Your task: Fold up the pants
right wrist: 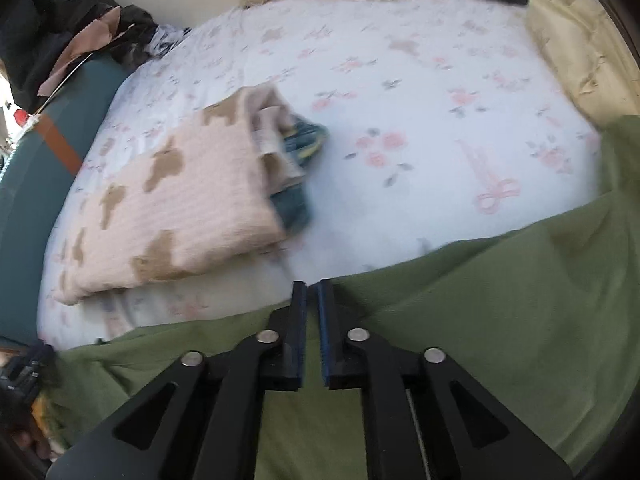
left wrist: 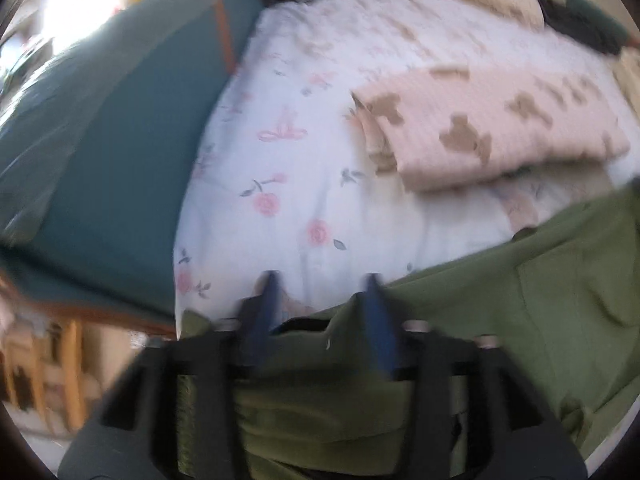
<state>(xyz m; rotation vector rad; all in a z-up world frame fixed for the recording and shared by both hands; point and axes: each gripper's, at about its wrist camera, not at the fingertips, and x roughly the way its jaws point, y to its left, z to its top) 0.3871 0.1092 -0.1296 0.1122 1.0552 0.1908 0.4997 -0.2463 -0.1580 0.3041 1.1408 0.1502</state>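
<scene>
Green pants (right wrist: 500,300) spread along the near edge of a bed (right wrist: 400,120) in floral sheets, beside a folded pink blanket (right wrist: 168,208). Left claw (left wrist: 322,280) spread open over the waistband; right claw (right wrist: 312,286) nearly closed, grip impossible to tell.

your left claw (left wrist: 322,280) has black angular arms, blue finger pads (left wrist: 380,320) and silver pins. your right claw (right wrist: 313,286) matches: black linkage, triangular cutouts, blue-edged ridged pads (right wrist: 326,320), four silver rivets.

Ahead of me a white floral bedsheet (right wrist: 400,128) covers the bed. On it lies a folded pink blanket (right wrist: 172,216) with brown bear shapes (blue-green cloth (right wrist: 300,148) peeks from under its far end). A teal cushion (left wrist: 100,160) borders the bed, and a cream pillow (right wrist: 576,56) sits at a far corner.
</scene>
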